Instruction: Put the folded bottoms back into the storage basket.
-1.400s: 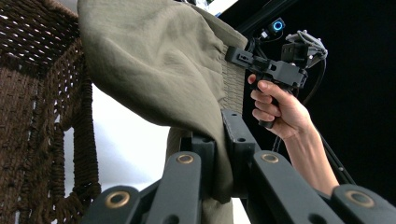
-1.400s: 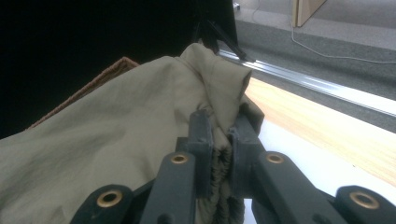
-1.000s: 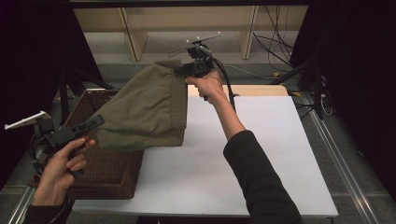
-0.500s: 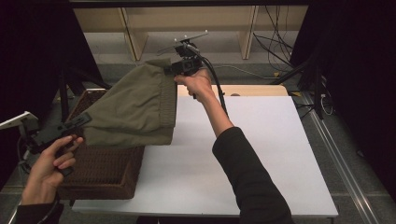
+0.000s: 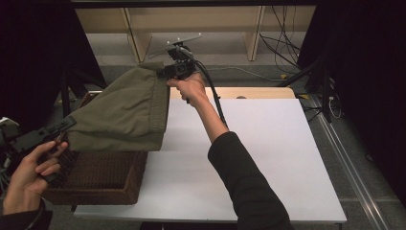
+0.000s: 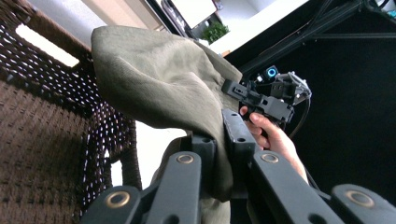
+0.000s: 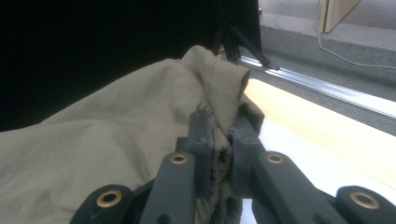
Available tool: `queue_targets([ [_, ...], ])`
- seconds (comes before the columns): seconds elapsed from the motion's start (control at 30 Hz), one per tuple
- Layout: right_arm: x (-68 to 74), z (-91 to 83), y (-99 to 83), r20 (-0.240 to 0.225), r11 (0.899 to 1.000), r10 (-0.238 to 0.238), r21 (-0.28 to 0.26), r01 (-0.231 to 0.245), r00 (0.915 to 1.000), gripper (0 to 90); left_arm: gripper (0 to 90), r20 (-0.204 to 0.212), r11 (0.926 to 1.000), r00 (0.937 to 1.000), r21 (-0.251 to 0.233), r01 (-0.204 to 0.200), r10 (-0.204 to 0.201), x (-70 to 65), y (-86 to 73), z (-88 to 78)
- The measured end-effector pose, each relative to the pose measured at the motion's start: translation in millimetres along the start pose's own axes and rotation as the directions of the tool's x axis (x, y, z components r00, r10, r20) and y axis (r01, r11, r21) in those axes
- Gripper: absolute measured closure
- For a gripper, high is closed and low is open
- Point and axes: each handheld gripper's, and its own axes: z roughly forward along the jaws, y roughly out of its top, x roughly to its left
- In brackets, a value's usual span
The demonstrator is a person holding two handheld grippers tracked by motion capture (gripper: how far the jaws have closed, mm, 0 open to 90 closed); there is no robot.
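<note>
Upper centre of high view, right gripper point(image 5: 167, 73) clamped on olive cloth point(image 5: 124, 112), left gripper point(image 5: 67, 125) at left edge pinching its other end, cloth stretched above wicker basket point(image 5: 103, 179), white table point(image 5: 268, 158), shelving behind.

White table point(image 5: 268, 143) on grey floor point(image 5: 230, 52), light wood shelving point(image 5: 139, 28) behind (cables point(image 5: 287, 52) trailing right), black curtains point(image 5: 364, 72) around.

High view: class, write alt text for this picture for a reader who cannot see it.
An olive-green garment hangs stretched between two hand-held grippers above a dark wicker basket at the left of a white table. The right gripper pinches its far upper corner, raised high; the left gripper pinches its near lower corner.
</note>
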Motion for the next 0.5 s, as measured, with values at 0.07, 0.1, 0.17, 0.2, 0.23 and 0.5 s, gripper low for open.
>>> queue_targets([
  [0.07, 3.2, 2.7, 0.3, -0.002, 1.0, -0.001, 0.001, 0.001, 1.0, 82.3, 84.4, -0.003, 1.0, 1.0, -0.008, -0.003, 0.003, 0.8, 2.2, -3.7],
  [0.1, 4.8, 4.1, 0.3, -0.004, 1.0, 0.0, -0.002, 0.0, 1.0, 82.3, 84.4, -0.004, 0.9999, 1.0, -0.01, -0.004, 0.004, 1.3, 3.2, -5.5],
  [0.17, 8.3, 6.8, 0.5, -0.006, 1.0, 0.001, -0.003, -0.001, 1.0, 82.2, 84.4, -0.006, 0.9999, 1.0, -0.015, -0.006, 0.005, 2.1, 5.0, -8.5],
  [0.2, 9.5, 8.0, 0.5, -0.007, 1.0, -0.002, -0.004, 0.002, 1.0, 82.3, 84.4, -0.005, 0.9998, 1.0, -0.016, -0.008, 0.008, 2.8, 6.3, -11.0],
  [0.23, 11.8, 9.5, 0.6, -0.009, 1.0, 0.0, -0.003, 0.0, 1.0, 82.2, 84.4, -0.006, 0.9998, 0.9999, -0.017, -0.012, 0.012, 3.2, 7.2, -12.9],
  [0.5, 21.7, 17.2, 1.1, -0.019, 1.0, 0.004, -0.014, -0.004, 0.9998, 82.3, 84.4, -0.009, 0.9994, 0.9999, -0.035, -0.007, 0.006, 8.8, 13.0, -23.9],
])
